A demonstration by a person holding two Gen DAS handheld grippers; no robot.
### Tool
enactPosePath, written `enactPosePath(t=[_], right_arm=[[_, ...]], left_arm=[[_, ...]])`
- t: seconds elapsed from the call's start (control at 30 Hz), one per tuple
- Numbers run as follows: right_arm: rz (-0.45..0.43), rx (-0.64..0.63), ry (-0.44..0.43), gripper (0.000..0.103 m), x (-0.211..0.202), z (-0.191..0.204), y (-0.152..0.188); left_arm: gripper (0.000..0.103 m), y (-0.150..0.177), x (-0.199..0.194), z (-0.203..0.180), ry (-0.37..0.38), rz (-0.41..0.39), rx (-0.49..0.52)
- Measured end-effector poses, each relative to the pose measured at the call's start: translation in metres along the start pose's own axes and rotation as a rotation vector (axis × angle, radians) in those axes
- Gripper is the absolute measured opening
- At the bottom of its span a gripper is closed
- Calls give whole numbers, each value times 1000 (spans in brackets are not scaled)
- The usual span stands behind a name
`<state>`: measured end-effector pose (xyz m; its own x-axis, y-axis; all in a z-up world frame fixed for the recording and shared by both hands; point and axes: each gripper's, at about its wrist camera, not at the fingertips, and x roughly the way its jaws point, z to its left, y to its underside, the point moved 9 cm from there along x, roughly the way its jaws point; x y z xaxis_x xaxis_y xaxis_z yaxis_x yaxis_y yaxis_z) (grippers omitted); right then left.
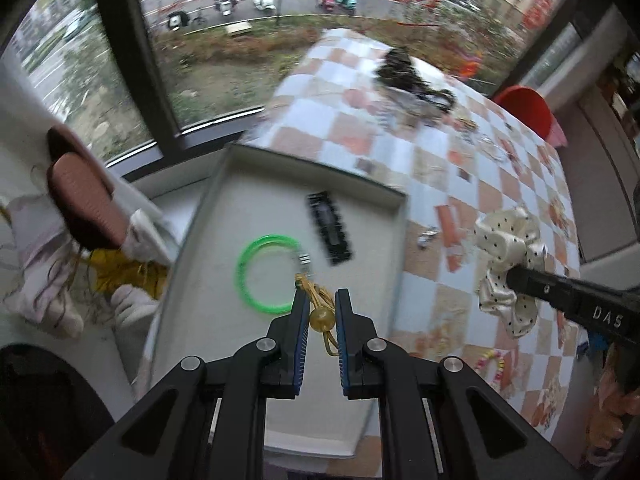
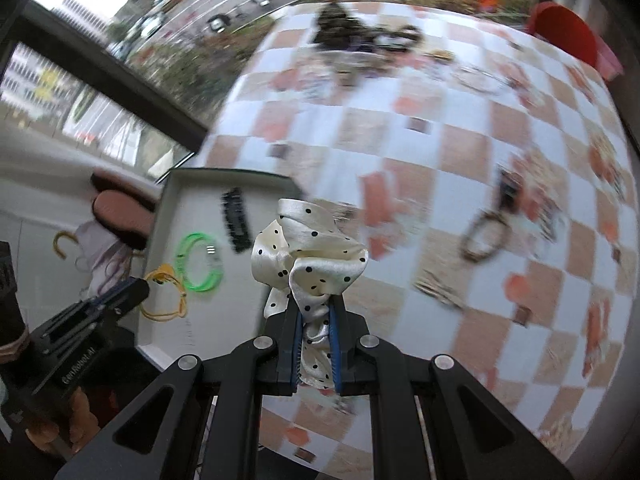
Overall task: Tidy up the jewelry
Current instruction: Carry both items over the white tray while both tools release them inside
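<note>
Two claws working over a checkered surface by a window

The right claw (image 2: 314, 312) is pinching a cream dotted scrunchie (image 2: 310, 256) above the checkered surface (image 2: 460, 152); the left claw (image 1: 322, 300), jaws slightly apart, is straddling a yellow beaded cord (image 1: 320, 314) in the white tray (image 1: 224, 208) beside a green bangle (image 1: 266, 272).

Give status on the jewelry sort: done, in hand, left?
Done: green bangle and black hair clip lie in the white tray. In hand: right gripper clamps the polka-dot scrunchie; left gripper jaws straddle the yellow bead cord, grip unclear. Left: several blurred pieces on the checkered tablecloth.
</note>
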<state>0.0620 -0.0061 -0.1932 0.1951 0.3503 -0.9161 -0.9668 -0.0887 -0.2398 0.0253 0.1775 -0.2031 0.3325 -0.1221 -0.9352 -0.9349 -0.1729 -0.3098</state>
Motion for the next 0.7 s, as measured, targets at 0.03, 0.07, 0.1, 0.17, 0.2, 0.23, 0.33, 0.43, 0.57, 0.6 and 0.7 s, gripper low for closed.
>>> enactPosePath(t=[0.03,0.07,0.1,0.17,0.2,0.23,0.33,0.43,0.57,0.6,0.7], right_arm=[[6,-23,-8,12,5,12,-4],[11,-40,-13,12,10,20,-7],[16,-64,-20,12,16,32,-11],[25,-98,-30,12,25,49,-17],[32,-113,-35,12,31,58,-20],[41,-130,-39,12,38,67,-23],[61,-167,-52,12,57,89,-32],[78,-200,-60,12,77,107,-40],[99,-217,-59,13,103,123,-49],[103,-218,-59,13,108,125,-51],[118,-219,-49,13,126,128,-54]], left_arm=[[17,2,1,8,-5,1,-13],[17,3,2,15,-9,1,-23],[17,4,4,22,-15,2,-34],[17,8,8,35,-28,4,-56],[17,9,11,41,-33,5,-67],[17,10,15,46,-37,7,-75],[17,14,23,58,-44,13,-100],[17,19,35,67,-55,23,-115],[17,28,49,73,-79,39,-119],[17,29,51,74,-84,43,-119],[17,34,60,77,-94,55,-126]])
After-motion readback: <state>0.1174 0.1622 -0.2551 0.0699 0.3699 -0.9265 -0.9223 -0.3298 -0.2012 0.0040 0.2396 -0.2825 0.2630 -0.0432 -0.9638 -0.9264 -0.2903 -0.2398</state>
